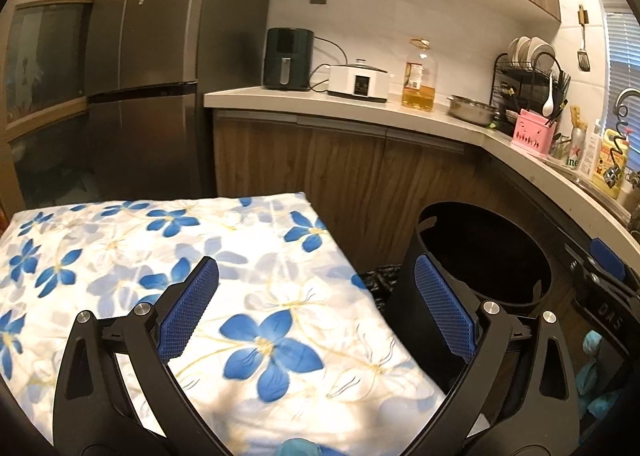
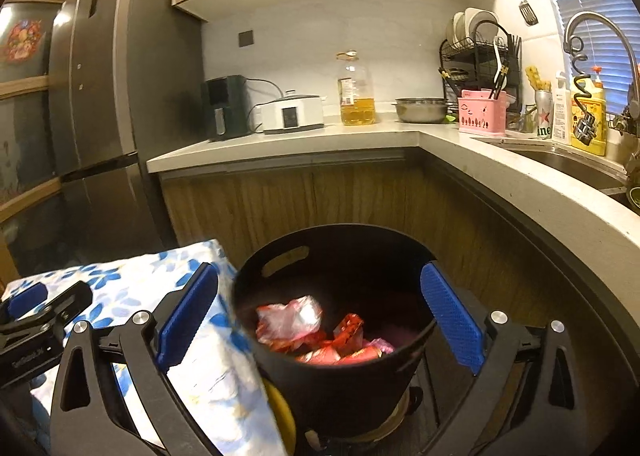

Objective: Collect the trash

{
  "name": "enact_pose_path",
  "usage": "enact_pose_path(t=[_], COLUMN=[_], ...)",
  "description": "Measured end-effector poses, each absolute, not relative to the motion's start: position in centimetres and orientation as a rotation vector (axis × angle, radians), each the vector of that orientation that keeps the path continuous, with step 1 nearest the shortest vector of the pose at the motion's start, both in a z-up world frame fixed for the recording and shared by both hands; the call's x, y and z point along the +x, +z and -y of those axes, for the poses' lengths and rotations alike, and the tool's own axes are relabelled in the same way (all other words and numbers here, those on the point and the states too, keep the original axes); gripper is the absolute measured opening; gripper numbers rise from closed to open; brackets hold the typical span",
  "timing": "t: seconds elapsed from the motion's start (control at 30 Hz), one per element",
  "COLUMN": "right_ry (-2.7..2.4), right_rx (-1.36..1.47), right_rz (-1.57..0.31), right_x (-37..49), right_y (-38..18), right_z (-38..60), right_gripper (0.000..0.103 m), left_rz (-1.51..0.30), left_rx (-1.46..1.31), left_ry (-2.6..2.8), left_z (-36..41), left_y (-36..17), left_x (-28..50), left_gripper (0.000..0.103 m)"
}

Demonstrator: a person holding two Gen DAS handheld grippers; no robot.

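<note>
A black round bin (image 2: 344,256) stands on the floor right of a table with a blue-flowered cloth (image 2: 224,356). Red and pink wrappers (image 2: 312,332) lie inside the bin. My right gripper (image 2: 320,320) is open and empty, held over the bin's mouth. My left gripper (image 1: 316,304) is open and empty above the right part of the flowered cloth (image 1: 160,256), with the bin (image 1: 488,252) to its right. The right gripper's blue finger (image 1: 608,260) shows at the right edge of the left wrist view. The left gripper (image 2: 36,316) shows at the left edge of the right wrist view.
A grey counter (image 2: 500,172) curves around behind and right of the bin, with wooden cabinets (image 2: 320,196) below. On it stand an air fryer (image 2: 224,106), a white cooker (image 2: 294,114), an oil bottle (image 2: 356,92), a steel bowl (image 2: 420,110). A fridge (image 2: 116,104) stands at left.
</note>
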State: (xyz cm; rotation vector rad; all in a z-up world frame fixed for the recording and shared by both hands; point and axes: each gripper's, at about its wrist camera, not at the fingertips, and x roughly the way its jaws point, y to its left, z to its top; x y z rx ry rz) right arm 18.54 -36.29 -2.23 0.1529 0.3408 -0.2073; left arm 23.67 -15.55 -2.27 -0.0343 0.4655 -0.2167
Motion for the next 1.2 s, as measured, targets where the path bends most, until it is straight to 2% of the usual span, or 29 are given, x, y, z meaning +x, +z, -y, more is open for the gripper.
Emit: enact_pose_path(t=[0.6,1.2], right_ry=[-0.167,-0.175], right_rx=[0.107,0.083], right_rz=[-0.356,-0.338], right_x=[10.3,2.7], right_y=[-0.8,0.5], right_z=[28.9,25.1], right_gripper=[0.097,0.097], left_rz=[-0.471,-0.402], left_rx=[-0.024,-0.02], left_ry=[-0.156,-0.164], left_z=[9.5,6.7], left_y=[-0.7,1.4], left_x=[14.6,6.8], left_gripper=[0.097,0.097])
